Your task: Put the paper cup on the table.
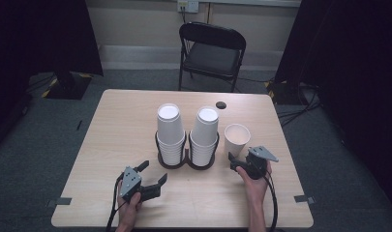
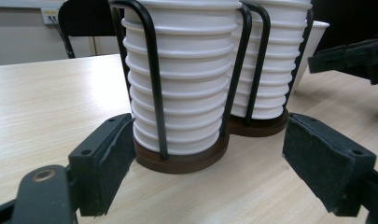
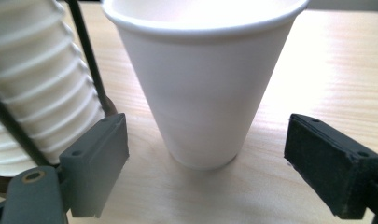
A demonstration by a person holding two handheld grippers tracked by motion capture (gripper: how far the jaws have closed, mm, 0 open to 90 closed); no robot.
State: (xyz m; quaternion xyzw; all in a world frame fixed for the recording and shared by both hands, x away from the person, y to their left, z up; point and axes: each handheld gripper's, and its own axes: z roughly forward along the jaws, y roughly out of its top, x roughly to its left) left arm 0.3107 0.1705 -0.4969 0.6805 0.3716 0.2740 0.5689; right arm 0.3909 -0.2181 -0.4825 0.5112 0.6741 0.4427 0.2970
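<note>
Right hand-held gripper (image 1: 240, 162) lined up on the lone cup (image 1: 236, 139), ready to grab.

Standing upright on the desk (image 1: 111, 145), mouth up, just right of the two cup stacks (image 1: 188, 133) in their black wire holders. Straight ahead of the right hand-held gripper (image 3: 205, 168) and very near, long way pointing up and down, narrow bottom sitting between the two wide-open jaws but touching neither pad. Nothing held there. Left hand-held gripper (image 1: 154, 175) also wide open and holding nothing, low on the desk, pointed at the left stack (image 2: 182, 79), well apart from the lone cup. Right side clearly nearer, so probably a short push forward, then a squeeze low on the cup.
</note>
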